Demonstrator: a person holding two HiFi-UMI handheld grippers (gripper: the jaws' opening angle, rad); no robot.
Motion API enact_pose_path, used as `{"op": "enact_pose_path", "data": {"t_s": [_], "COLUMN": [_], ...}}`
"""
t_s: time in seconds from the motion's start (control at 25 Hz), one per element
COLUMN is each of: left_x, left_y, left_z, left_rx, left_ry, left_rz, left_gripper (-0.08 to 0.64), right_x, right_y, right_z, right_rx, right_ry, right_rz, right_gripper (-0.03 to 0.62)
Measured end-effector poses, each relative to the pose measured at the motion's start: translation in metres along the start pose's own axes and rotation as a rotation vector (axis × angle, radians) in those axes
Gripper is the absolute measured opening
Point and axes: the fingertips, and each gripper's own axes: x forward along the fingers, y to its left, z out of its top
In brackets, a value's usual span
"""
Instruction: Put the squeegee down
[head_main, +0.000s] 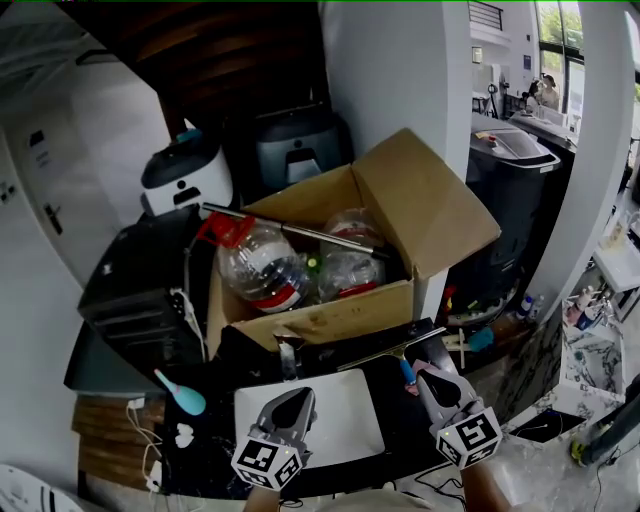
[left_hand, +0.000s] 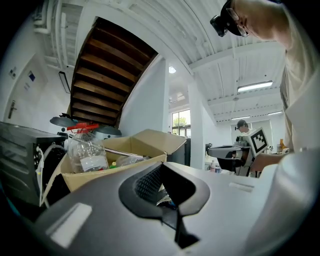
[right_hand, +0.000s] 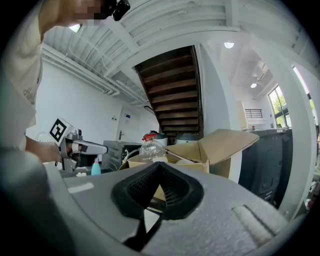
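On the dark tabletop (head_main: 402, 440) in front of us, the squeegee (head_main: 392, 351) lies flat just before the open cardboard box (head_main: 330, 320). Its long blade runs slantwise along the box's front wall and its blue handle points back toward us. No gripper touches it. The right gripper (head_main: 432, 378) hovers just beside the handle end, and in the right gripper view its fingers (right_hand: 142, 187) are pressed together at the tips with nothing between them. The left gripper (head_main: 296, 396) hangs over a white sheet (head_main: 340, 425) that lies flat on the tabletop, near the squeegee but apart from it. Its fingers (left_hand: 147, 182) also meet at the tips and hold nothing. Inside the box we see clear plastic bottles (head_main: 262, 265), one with a red cap, and a metal rod (head_main: 300, 232) lying across the top of them. A teal bulb-shaped thing (head_main: 183, 397) rests on the tabletop off to the left of the white sheet.
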Motion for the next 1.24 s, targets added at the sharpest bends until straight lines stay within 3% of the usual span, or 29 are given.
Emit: {"op": "enact_pose_path", "data": {"t_s": [0.52, 0.92, 1.24], "left_x": [0.003, 0.004, 0.002], "left_y": [0.006, 0.010, 0.020], "left_z": [-0.017, -0.028, -0.034], "left_rx": [-0.037, -0.066, -0.091], "left_ry": [0.015, 0.020, 0.019], "left_rz": [0.014, 0.022, 0.046], "left_gripper": [0.015, 0.015, 0.015], "right_x": [0.003, -0.009, 0.003], "right_y": [-0.002, -0.019, -0.015], "right_z": [-0.013, -0.027, -0.028], "right_rx": [0.004, 0.044, 0.029], "right_ry": [0.046, 0.075, 0.084], "right_rz": [-0.006, -0.076, -0.058], "right_gripper": [0.002, 0.002, 0.002]}}
